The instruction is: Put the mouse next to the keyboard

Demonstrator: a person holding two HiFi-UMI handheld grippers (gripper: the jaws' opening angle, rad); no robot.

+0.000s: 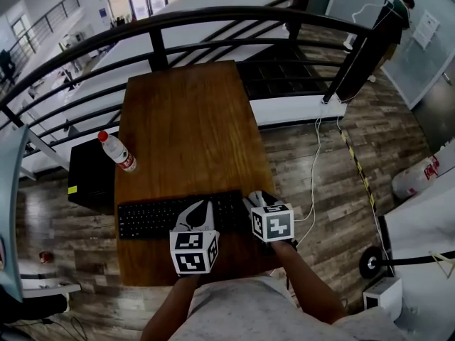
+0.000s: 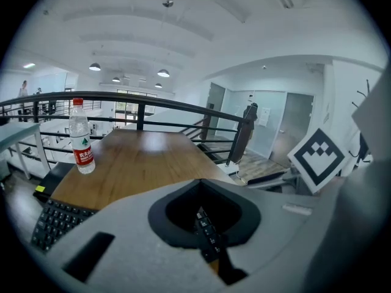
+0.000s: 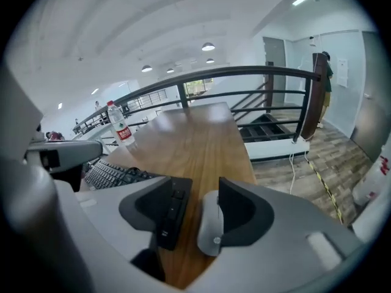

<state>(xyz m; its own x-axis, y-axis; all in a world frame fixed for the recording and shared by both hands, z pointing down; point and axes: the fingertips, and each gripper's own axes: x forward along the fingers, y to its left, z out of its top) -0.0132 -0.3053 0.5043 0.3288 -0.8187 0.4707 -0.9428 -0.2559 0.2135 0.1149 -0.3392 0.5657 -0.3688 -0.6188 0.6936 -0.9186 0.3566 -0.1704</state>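
A grey mouse (image 3: 211, 227) lies on the wooden table (image 1: 192, 119), just right of the black keyboard (image 1: 156, 215). My right gripper (image 1: 257, 201) hangs over it, open. In the right gripper view the mouse sits against the right jaw's inner side, and the left jaw stands over the keyboard's right end (image 3: 168, 215), with bare wood between it and the mouse. The head view hides the mouse under this gripper. My left gripper (image 1: 202, 208) hovers over the keyboard's right half, its jaws shut with nothing in them; keys (image 2: 208, 231) show through the hole behind the tips.
A water bottle (image 1: 117, 151) with a red cap stands on the table's left edge, beyond the keyboard. A black railing (image 1: 213, 20) runs past the far end. A black box (image 1: 92, 172) sits on the floor left of the table. The table's right edge is close to the mouse.
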